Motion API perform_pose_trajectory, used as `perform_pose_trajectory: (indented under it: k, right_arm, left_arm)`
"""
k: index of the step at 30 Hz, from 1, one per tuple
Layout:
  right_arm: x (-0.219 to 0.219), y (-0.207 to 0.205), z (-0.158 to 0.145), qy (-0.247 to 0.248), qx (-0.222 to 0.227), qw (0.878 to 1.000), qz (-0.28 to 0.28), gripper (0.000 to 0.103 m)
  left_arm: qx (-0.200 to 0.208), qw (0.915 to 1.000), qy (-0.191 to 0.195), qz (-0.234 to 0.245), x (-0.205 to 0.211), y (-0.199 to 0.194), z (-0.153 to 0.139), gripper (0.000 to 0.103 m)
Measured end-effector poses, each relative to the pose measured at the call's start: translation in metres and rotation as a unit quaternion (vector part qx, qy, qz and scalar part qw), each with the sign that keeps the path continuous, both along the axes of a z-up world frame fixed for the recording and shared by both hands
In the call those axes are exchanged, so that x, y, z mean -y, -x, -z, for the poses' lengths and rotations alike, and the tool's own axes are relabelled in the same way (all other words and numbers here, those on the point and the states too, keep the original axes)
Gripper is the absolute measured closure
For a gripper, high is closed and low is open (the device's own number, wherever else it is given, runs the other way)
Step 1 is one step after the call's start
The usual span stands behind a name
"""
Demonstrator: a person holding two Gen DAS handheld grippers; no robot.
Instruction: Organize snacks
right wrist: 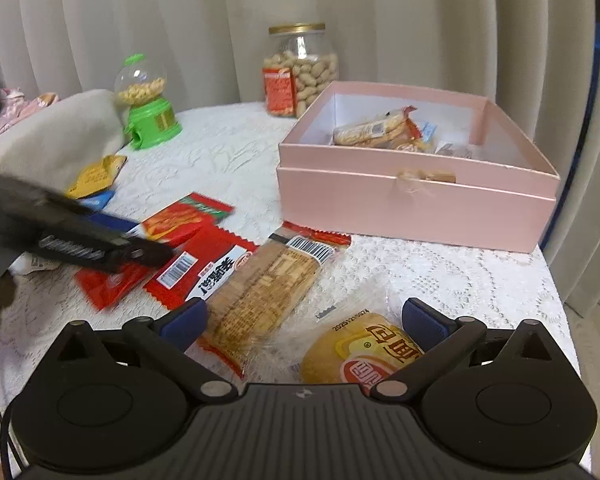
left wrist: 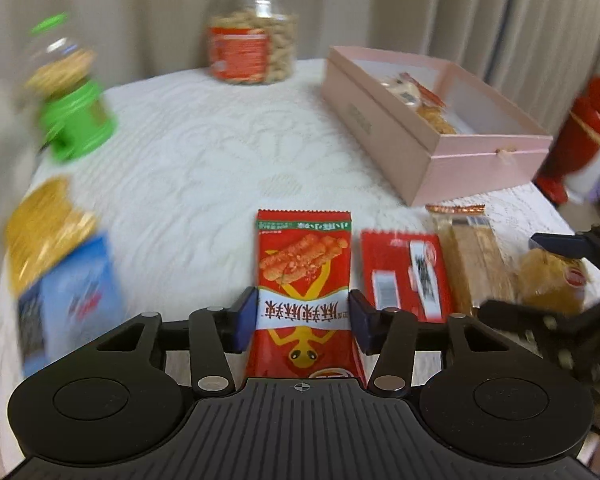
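While both views look down at a round table (right wrist: 440,276) under white lace cloth, the details run so:

Loose packets: five in a row near the front edge, counted in the right wrist view: red chili-stick packet (left wrist: 303,280), second red packet (right wrist: 204,276), clear-wrapped biscuit stack (right wrist: 260,292), round bread in clear wrap (right wrist: 360,356), and, at the far left, a yellow packet (right wrist: 96,176) lying on a blue one (left wrist: 76,300).

Containers: one open pink box (right wrist: 416,200) at back right with a few wrapped snacks inside; one glass peanut jar (right wrist: 300,72) behind it; one green candy dispenser (right wrist: 148,108) at back left.

Other things: one red object (left wrist: 580,136), blurred, beyond the box at the table's right edge.

Open room: bare cloth fills the table's middle, between the packet row and the jar; the box sits close to the right edge.

Left tongs (left wrist: 303,320): angled downward, part open, blue pads on either side of the chili-stick packet, just beside its edges; whether they press it cannot be told.

Right tongs (right wrist: 304,320): angled downward, spread wide, holding nothing; the bread lies between the pads, and the biscuit stack's near end sits by the left pad.
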State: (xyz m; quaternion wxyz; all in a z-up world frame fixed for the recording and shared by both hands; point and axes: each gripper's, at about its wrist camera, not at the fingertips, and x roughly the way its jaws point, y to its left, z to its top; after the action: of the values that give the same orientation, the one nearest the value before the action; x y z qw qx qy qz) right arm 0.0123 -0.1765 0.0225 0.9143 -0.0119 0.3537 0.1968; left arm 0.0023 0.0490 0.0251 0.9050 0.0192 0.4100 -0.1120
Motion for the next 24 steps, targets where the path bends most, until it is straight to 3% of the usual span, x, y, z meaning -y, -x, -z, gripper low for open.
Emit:
perform_pose_trajectory:
  k: [5,7,11,15,18,22,23,24]
  right_arm:
    - [-0.007,-0.011,-0.004,0.022,-0.055,0.998,-0.002,0.000]
    - [-0.006,-0.020,-0.006,0.020,-0.091,0.996,0.007,0.000]
    - [-0.012,-0.031,-0.012,0.043,-0.122,0.992,-0.006,0.000]
    - [-0.007,-0.035,-0.028,-0.002,-0.128,0.991,0.022,0.001]
    - [-0.016,-0.040,-0.033,0.000,-0.127,0.991,0.041,0.010]
    - [-0.034,-0.054,-0.025,0.022,-0.141,0.988,0.056,0.013]
    - [-0.035,-0.058,-0.025,0.024,-0.139,0.988,0.058,0.016]
    - [-0.037,-0.059,-0.025,0.027,-0.137,0.988,0.059,0.027]
  left_arm:
    - [0.015,0.9984,0.031,-0.045,-0.018,0.037,0.003,0.050]
    - [0.021,0.9976,0.040,-0.052,-0.020,0.043,0.004,0.050]
    - [0.031,0.9971,0.049,-0.050,-0.022,0.049,0.007,0.050]
    - [0.034,0.9968,0.054,-0.049,-0.021,0.054,0.007,0.049]
    - [0.035,0.9966,0.058,-0.047,-0.022,0.057,0.007,0.049]
    - [0.035,0.9962,0.066,-0.045,-0.024,0.060,0.008,0.049]
    - [0.035,0.9961,0.067,-0.045,-0.025,0.061,0.008,0.049]
    - [0.036,0.9960,0.068,-0.045,-0.024,0.062,0.008,0.049]
